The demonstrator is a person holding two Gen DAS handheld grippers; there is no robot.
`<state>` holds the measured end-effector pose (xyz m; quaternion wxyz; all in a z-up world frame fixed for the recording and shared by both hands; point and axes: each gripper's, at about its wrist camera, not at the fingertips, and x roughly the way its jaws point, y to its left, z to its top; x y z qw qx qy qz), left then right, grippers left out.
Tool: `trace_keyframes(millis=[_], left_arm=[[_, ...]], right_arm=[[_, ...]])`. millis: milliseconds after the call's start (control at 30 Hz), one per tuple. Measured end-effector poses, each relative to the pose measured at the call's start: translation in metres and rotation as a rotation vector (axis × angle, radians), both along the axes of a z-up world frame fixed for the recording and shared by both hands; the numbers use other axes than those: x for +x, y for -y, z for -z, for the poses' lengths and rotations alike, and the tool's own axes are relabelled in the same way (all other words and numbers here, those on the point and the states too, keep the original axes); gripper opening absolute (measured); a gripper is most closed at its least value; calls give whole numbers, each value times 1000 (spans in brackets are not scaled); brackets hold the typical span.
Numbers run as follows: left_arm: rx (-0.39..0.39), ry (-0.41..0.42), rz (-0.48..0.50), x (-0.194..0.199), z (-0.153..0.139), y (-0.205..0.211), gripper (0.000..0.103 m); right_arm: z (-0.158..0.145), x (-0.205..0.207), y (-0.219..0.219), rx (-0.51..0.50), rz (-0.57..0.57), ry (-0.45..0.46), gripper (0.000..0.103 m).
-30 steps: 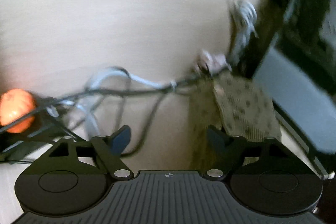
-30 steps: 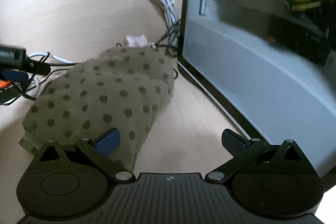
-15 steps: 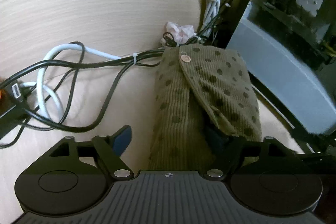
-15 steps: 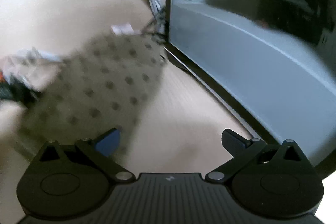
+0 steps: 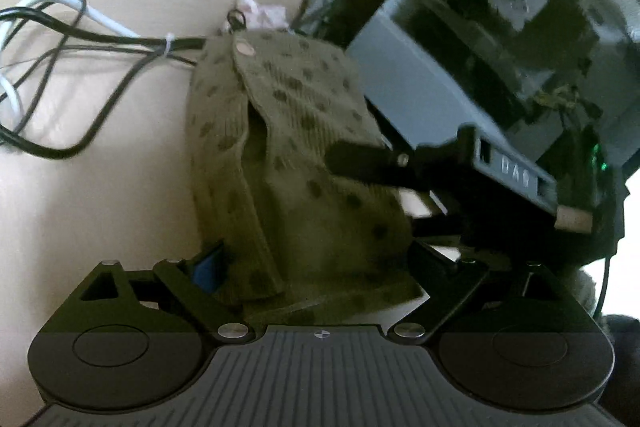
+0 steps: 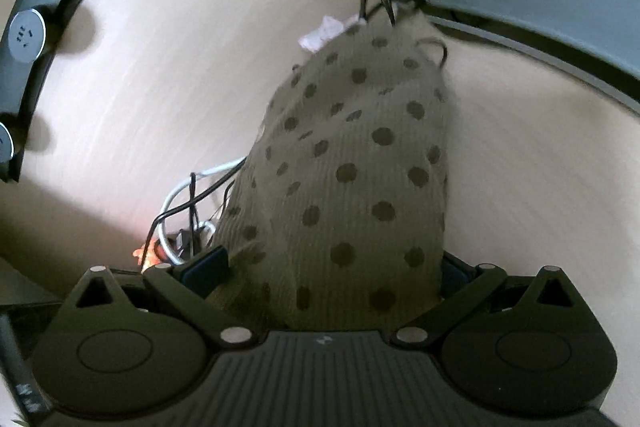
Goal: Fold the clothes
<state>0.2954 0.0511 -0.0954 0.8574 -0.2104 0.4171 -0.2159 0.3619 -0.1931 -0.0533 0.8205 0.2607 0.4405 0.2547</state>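
Spanning both views, desk [image 5: 100, 187]: pale wood-grain top, bare over most of its left side.
Computer case [image 5: 500, 39]: dark, glossy side panel, stands on the desk along the right edge (interior parts show through, blurred).
Garment [image 6: 352, 167]: olive ribbed cloth with dark dots, bunched in a folded heap on the desk just beside the case; a pale snap button sits near its far end in the left wrist view.
Cables [image 5: 72, 39]: black and white leads loop across the desk left of the garment; a white coiled bundle lies by the case.
Left gripper [image 5: 316, 263]: jaws opening, cloth lies between them, pads not pressing.
Right gripper [image 6: 324, 267]: jaws spread wide, garment fills the gap; grip unclear.
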Motion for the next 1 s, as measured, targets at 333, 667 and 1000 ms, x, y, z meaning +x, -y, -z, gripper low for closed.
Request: trace_keyframes(millis=[333, 667, 1000], left_arm=[[326, 86, -291, -135, -14, 18, 101], [432, 182, -306, -267, -10, 59, 102], [502, 245, -335, -279, -2, 56, 102]], right_arm=[[-11, -145, 13, -447, 95, 167, 103], [2, -302, 11, -570, 270, 401, 103], [8, -308, -3, -578, 240, 407, 103]])
